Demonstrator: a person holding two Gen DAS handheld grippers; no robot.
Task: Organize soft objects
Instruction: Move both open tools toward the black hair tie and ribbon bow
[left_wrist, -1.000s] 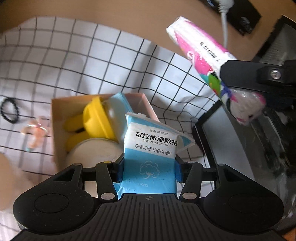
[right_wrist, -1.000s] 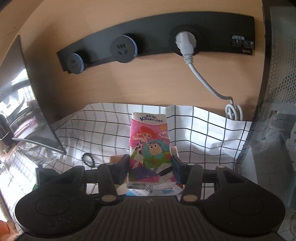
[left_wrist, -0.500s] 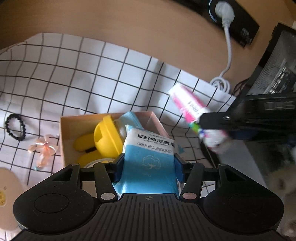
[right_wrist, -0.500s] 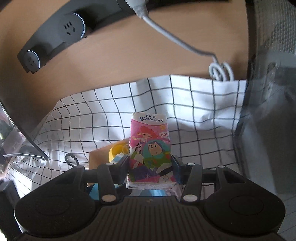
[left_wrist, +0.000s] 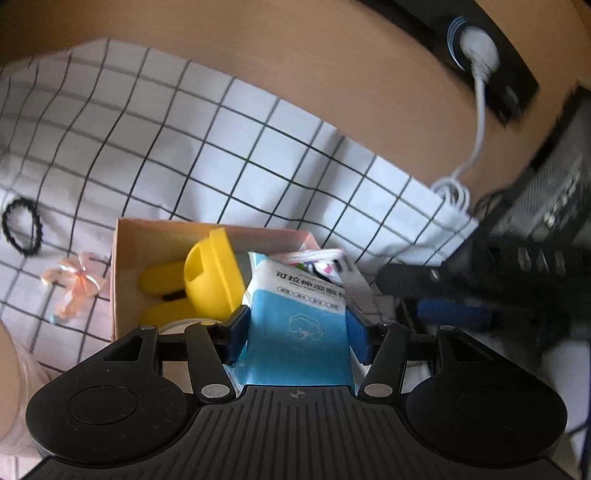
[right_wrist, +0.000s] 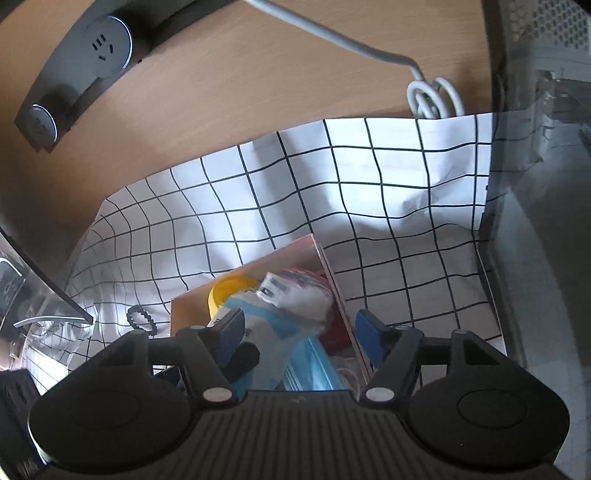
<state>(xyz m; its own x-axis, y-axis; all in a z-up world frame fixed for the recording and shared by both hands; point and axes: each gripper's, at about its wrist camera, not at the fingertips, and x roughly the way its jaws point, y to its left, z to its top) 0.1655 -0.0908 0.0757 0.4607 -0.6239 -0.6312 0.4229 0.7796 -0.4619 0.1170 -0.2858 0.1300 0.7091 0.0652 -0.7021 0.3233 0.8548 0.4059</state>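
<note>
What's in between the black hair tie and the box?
A peach ribbon bow lies on the checked cloth between the hair tie and the box, seen from the left wrist camera.

My left camera rides just behind my left gripper (left_wrist: 297, 325), tilted steeply down and close over the cardboard box (left_wrist: 122, 266), which sits at centre. The checked cloth (left_wrist: 184, 140) runs off to 11 o'clock, the power strip (left_wrist: 480, 55) to 1 o'clock. My right camera sits likewise behind my right gripper (right_wrist: 301, 332), also angled down and near. Both views share the same ground — the cardboard box (right_wrist: 192, 299), the checked cloth (right_wrist: 332, 184), the coiled white cord (right_wrist: 436, 98) and the black hair tie (right_wrist: 142, 319).
</note>
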